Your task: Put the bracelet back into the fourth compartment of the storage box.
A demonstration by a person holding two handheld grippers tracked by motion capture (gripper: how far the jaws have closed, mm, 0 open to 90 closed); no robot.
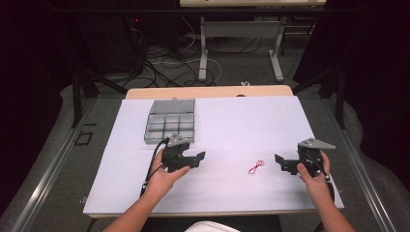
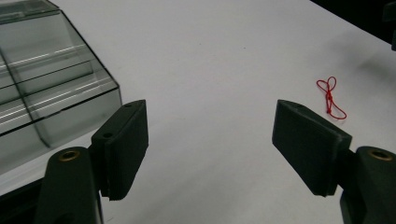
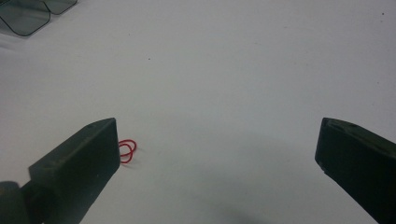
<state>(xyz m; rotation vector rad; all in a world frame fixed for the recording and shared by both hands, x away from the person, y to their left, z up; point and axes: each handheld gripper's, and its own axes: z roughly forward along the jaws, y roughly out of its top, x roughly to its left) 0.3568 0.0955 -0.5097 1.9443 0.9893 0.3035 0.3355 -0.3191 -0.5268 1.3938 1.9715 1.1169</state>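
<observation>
A small red loop of thin cord (image 1: 256, 166) lies on the white table cover (image 1: 232, 121) between my two grippers. My left gripper (image 1: 198, 159) hovers just in front of a clear grey compartment box (image 1: 170, 126), jaws open and nothing between them. In the left gripper view the gripper (image 2: 210, 137) points across the table, with the cord (image 2: 330, 98) off to its right and the box (image 2: 42, 88) close on its left. My right gripper (image 1: 281, 163) is open and empty at the right. In the right gripper view (image 3: 219, 144) the cord (image 3: 127, 150) peeks from behind the left jaw.
The compartment box (image 3: 23, 16) has its lid standing open at the back. A wooden table edge (image 1: 208, 92) runs behind the white cover. Beyond it are desk legs (image 1: 203, 53) and cables (image 1: 164, 63) on the floor. Dark curtains close off both sides.
</observation>
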